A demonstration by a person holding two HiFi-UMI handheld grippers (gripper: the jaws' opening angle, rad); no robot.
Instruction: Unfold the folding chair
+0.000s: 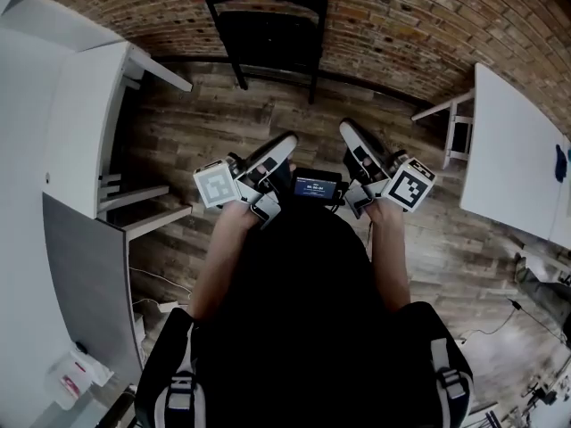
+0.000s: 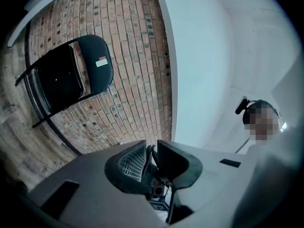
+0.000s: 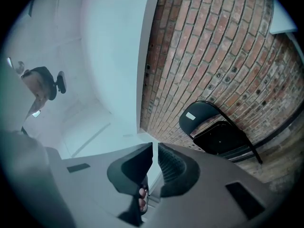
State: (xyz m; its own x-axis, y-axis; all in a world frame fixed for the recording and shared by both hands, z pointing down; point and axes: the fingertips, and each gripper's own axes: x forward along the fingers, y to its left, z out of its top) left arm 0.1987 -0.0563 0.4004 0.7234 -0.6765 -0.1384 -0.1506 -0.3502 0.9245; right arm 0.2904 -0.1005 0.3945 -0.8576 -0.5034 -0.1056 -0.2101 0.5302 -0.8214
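- Folding chair [image 1: 266, 25] is folded flat and leans upright vs the brick wall [image 1: 401, 16]. It's straight ahead & well apart from both grippers; nothing is held yet.
- Left gripper [image 1: 285, 143]: jaws a crack apart, empty. Right gripper [image 1: 348, 130]: jaws pressed together, empty.
- Step in hand, I'd say: the approach. Both grippers need to open wide before reaching the frame, esp. the right one.
- Good plan, prob.: pull the chair off the wall first so the legs have room to spread. Then one gripper steadies the top of the backrest while the other catches the seat's front edge & swings it down.
- Frame: thin black tube, round & likely slick metal, so grip it square-on, not at a bend.
- Seat & backrest: black, smooth panels w/ rounded corners & a slight sheen; small pale label on the backrest.
- Floor [image 1: 205, 123]: wood planks, so the legs could slide.
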